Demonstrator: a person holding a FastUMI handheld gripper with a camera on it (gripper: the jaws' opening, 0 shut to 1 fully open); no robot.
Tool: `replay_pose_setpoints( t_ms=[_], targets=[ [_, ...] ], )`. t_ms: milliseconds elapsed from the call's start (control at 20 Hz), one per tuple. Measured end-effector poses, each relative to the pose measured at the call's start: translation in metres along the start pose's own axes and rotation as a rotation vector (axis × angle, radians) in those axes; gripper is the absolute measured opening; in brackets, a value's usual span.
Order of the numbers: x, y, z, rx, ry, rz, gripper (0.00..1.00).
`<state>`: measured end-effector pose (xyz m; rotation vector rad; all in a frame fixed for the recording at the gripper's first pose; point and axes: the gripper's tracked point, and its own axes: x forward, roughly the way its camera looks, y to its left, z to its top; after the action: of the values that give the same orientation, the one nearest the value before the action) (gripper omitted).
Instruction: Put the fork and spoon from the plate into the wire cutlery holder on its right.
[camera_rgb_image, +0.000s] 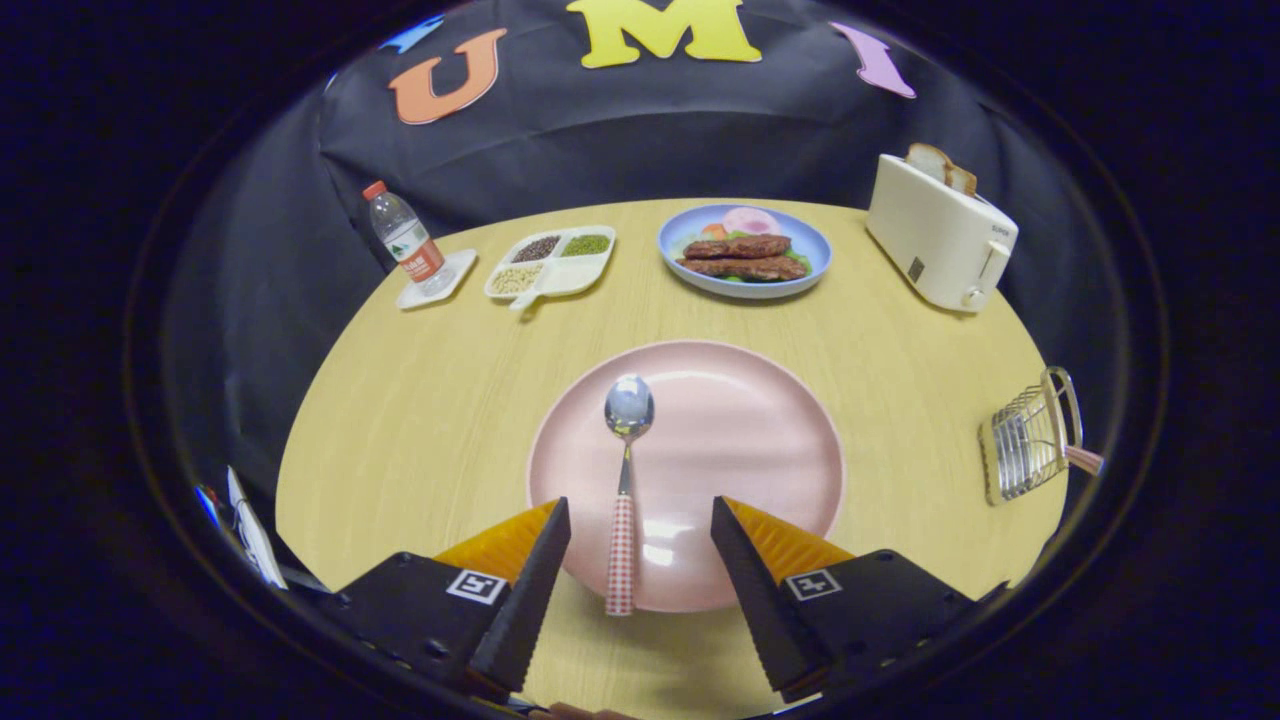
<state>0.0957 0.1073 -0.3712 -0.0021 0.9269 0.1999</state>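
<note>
One spoon (627, 470) lies on the pink plate (740, 440), bowl at 12 o'clock, checked handle at 6 o'clock, hanging past the rim. Both fingers of the gripper (640, 545) are wide apart and hold nothing; the handle sits between them, nearer the left one. At 3 o'clock from the plate, well apart, stands the wire holder (1030, 440) with a pink handle (1085, 460) poking out.

The gripper (640, 520) fingers stand apart around the spoon's (626, 470) handle on the pink plate (760, 440).
</note>
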Motion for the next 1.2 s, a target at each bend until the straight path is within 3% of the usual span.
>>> replay_pose_setpoints(
  t_ms=[150,400,450,500,550,700,750,950,1200],
  targets=[
    [0.012,0.009,-0.012,0.03,0.023,0.004,0.77],
    [0.026,0.014,-0.014,0.028,0.031,-0.024,0.55],
    [0.03,0.01,-0.014,0.022,0.03,-0.058,0.52],
    [0.033,0.005,-0.014,0.021,0.04,-0.088,0.43],
    [0.035,0.009,-0.015,0.027,0.052,-0.079,0.26],
    [0.045,0.009,-0.011,0.024,0.059,-0.084,0.23],
    [0.04,0.01,-0.015,0.027,0.061,-0.097,0.1],
    [0.031,0.01,-0.014,0.027,0.064,-0.091,0.06],
    [-0.017,0.004,-0.001,-0.004,0.04,-0.065,0.06]
  ],
)
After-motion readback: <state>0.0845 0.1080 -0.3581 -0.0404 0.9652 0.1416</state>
